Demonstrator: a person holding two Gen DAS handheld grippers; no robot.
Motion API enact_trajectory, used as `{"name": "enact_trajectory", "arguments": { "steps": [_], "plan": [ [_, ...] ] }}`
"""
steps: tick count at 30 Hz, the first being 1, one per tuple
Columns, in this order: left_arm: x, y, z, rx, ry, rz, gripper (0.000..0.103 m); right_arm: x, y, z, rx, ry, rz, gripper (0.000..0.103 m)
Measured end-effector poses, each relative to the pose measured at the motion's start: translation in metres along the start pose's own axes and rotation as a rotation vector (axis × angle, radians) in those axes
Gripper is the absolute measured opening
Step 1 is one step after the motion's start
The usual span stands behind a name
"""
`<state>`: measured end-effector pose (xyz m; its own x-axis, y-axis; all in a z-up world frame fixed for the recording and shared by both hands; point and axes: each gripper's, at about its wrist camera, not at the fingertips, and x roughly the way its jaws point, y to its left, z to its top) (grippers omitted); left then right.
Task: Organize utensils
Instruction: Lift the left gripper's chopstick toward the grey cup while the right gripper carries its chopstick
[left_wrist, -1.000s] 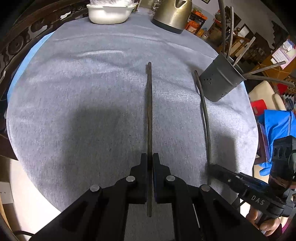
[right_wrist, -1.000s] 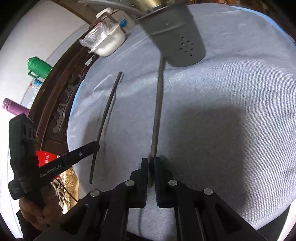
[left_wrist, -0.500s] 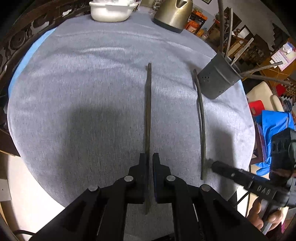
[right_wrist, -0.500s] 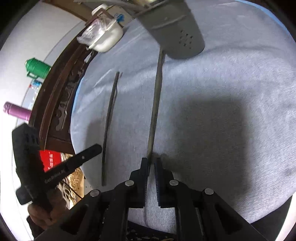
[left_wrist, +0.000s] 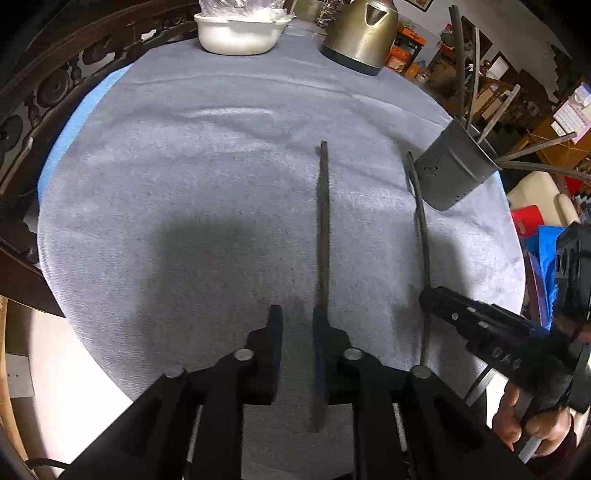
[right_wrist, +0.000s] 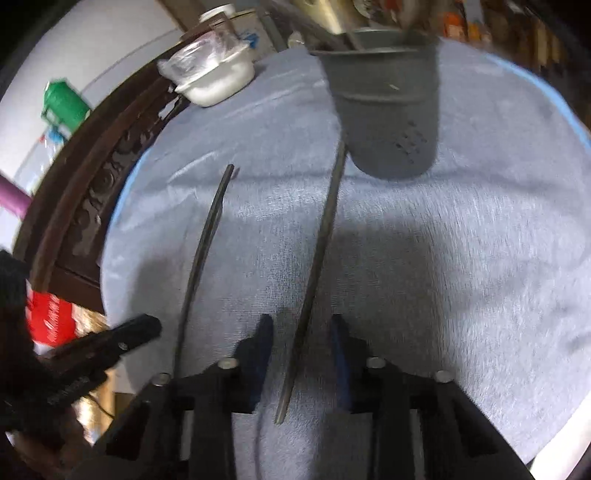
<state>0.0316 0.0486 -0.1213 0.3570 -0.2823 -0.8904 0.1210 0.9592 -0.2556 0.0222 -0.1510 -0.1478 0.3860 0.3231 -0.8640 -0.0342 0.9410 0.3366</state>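
While both tongs stand open, two dark chopsticks lie on the grey-clothed tabletop (left_wrist: 184, 184).
Left tongs (left_wrist: 295, 325) gape around one chopstick (left_wrist: 323, 240), gripping nothing; right tongs (right_wrist: 301, 336) straddle the other chopstick (right_wrist: 321, 236), also loose. Farther back stands a grey utensil holder (right_wrist: 388, 110), with a white bowl (left_wrist: 240, 33) and kettle (left_wrist: 360, 33) beyond.

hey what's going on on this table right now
A person holds two grippers over a grey cloth-covered table. The left gripper and right gripper are both open, each straddling a long dark chopstick lying flat. Neither stick is gripped. A grey utensil holder with several utensils stands nearby.
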Motion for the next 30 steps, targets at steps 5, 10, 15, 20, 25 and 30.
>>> {"name": "enact_trajectory", "arguments": {
  "steps": [5,10,15,20,25,30],
  "plan": [
    [-0.002,0.0,0.003,0.0,-0.009,0.017,0.026,-0.002,-0.001,-0.004,-0.045,0.008,-0.003,0.009],
    [-0.002,-0.012,0.007,0.045,-0.03,0.068,0.032,-0.01,-0.004,-0.017,-0.086,0.03,0.008,0.008],
    [-0.007,-0.021,0.008,0.09,-0.068,0.121,0.039,-0.019,-0.011,-0.033,-0.097,0.057,0.035,0.009],
    [-0.008,-0.031,0.008,0.134,-0.091,0.16,0.041,-0.025,-0.016,-0.043,-0.083,0.078,0.066,0.01],
    [-0.011,-0.037,0.008,0.164,-0.109,0.192,0.044,-0.033,-0.032,-0.035,0.021,0.086,0.146,0.012],
    [-0.011,-0.04,0.008,0.178,-0.119,0.21,0.046,-0.046,-0.039,-0.02,0.049,0.027,0.156,0.015]
  ]
}}
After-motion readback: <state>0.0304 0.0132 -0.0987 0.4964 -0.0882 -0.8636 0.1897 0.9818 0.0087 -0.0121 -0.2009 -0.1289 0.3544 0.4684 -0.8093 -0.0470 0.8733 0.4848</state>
